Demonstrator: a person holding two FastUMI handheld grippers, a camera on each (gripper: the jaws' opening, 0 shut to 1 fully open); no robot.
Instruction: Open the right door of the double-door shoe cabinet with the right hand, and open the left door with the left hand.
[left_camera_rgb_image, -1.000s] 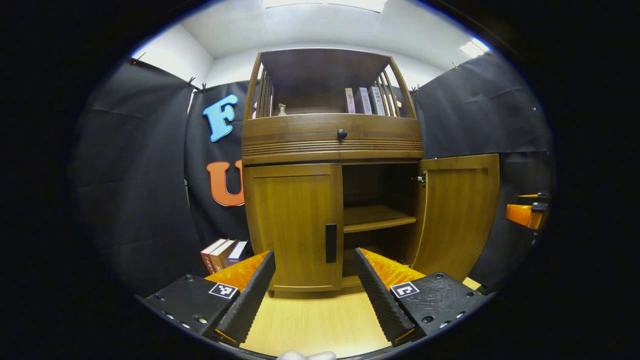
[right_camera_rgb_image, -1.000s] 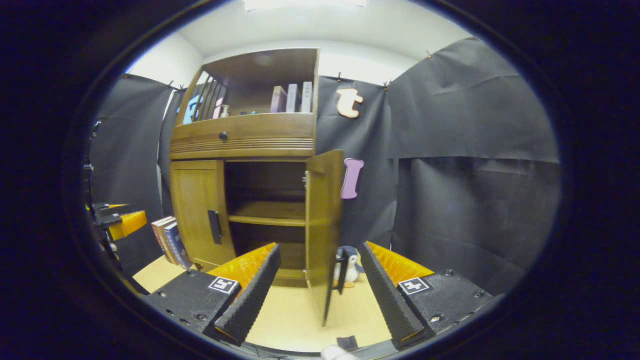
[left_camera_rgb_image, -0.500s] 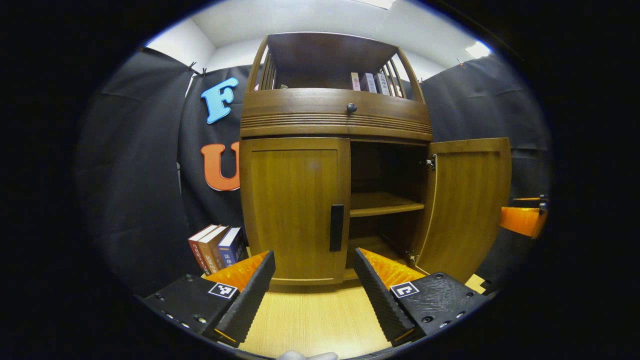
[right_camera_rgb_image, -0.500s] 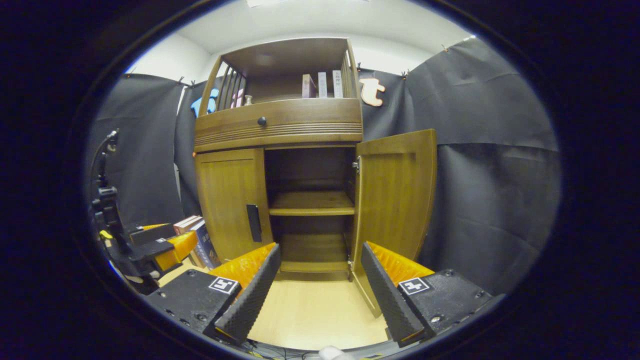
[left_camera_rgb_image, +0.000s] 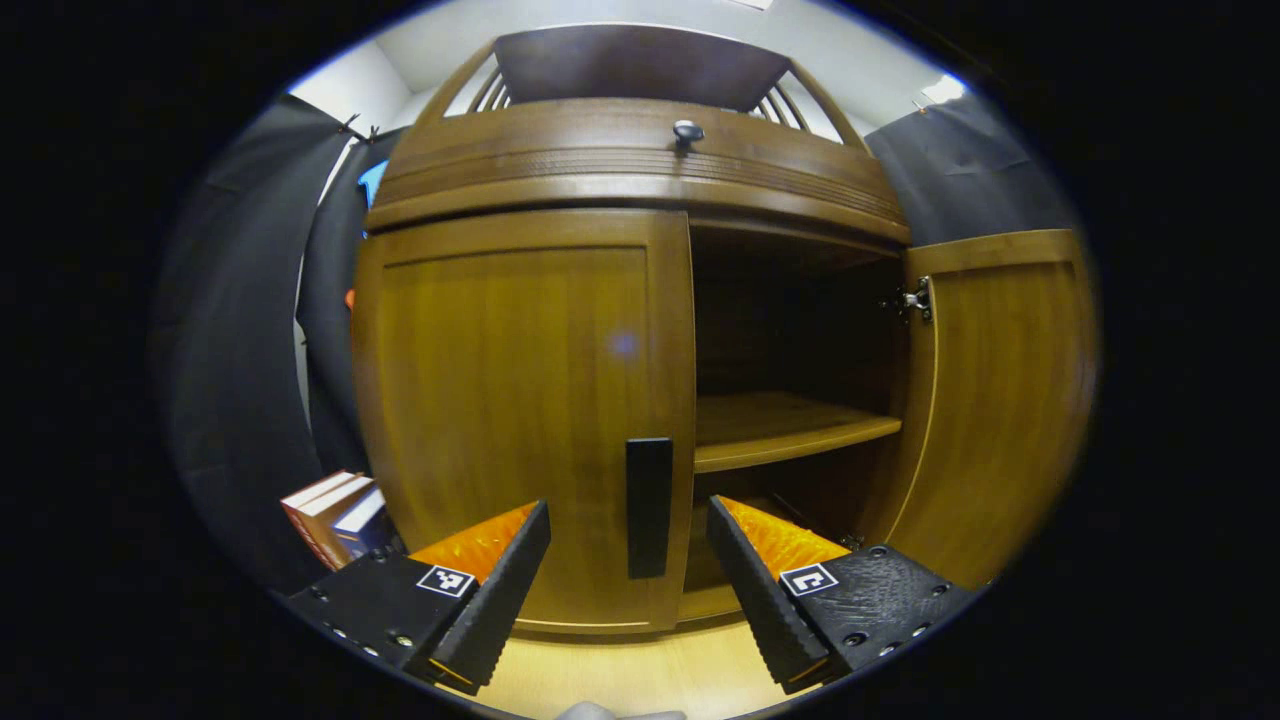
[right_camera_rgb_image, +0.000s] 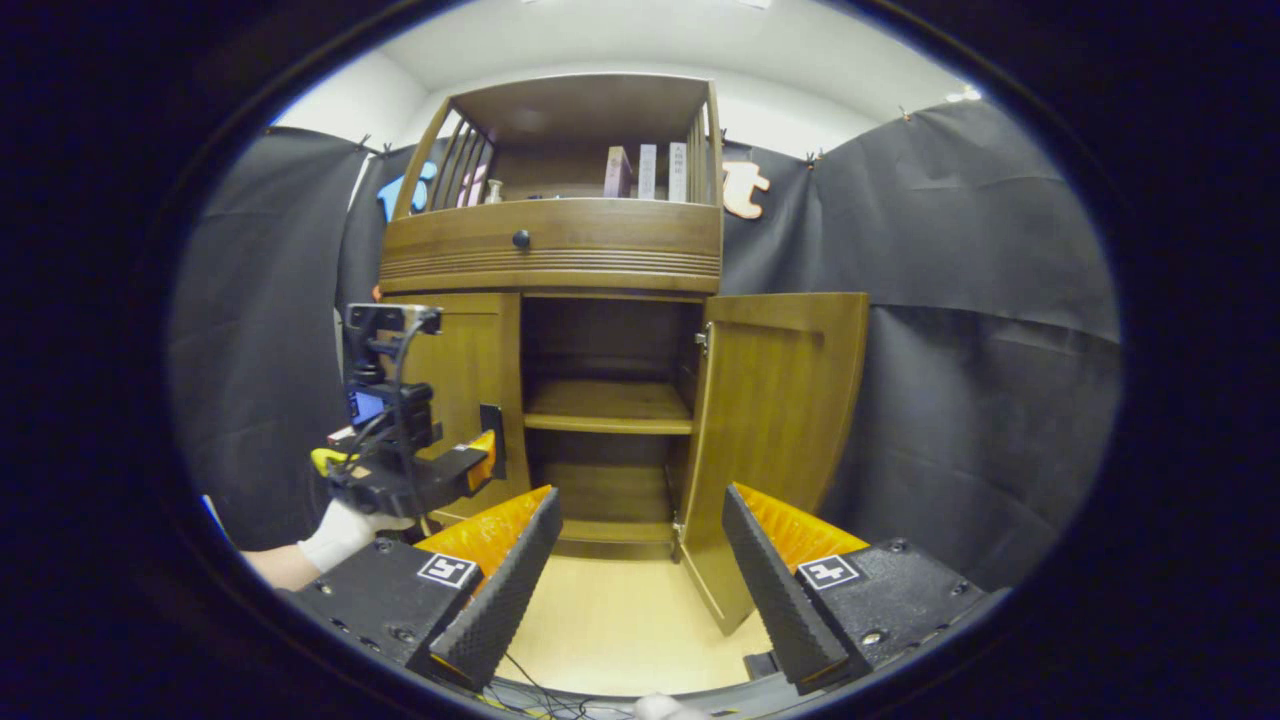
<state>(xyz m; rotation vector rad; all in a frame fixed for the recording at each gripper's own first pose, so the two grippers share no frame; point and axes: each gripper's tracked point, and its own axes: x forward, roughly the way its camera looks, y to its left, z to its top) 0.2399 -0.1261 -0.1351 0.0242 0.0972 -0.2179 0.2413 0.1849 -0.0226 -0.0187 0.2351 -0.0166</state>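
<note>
The wooden shoe cabinet's left door (left_camera_rgb_image: 520, 420) is closed, its dark vertical handle (left_camera_rgb_image: 649, 506) near its right edge. My left gripper (left_camera_rgb_image: 628, 585) is open, and the handle stands between and just beyond its fingertips, untouched. The right door (left_camera_rgb_image: 1000, 400) stands swung wide open, baring a shelf (left_camera_rgb_image: 790, 430). In the right gripper view, my right gripper (right_camera_rgb_image: 640, 590) is open and empty, back from the cabinet, facing the open compartment (right_camera_rgb_image: 605, 420) and the open right door (right_camera_rgb_image: 775, 440). The left gripper (right_camera_rgb_image: 440, 480), held by a gloved hand (right_camera_rgb_image: 345, 535), sits at the left door's handle.
Several books (left_camera_rgb_image: 335, 515) lean on the floor left of the cabinet. A drawer with a round knob (left_camera_rgb_image: 687, 130) runs above the doors, with books (right_camera_rgb_image: 645, 172) on the top shelf. Pale wood floor (right_camera_rgb_image: 620, 620) lies in front; black cloth walls surround.
My left gripper has moved close to the left door until its handle lies between the fingers. My right gripper has drawn back slightly from the open right door.
</note>
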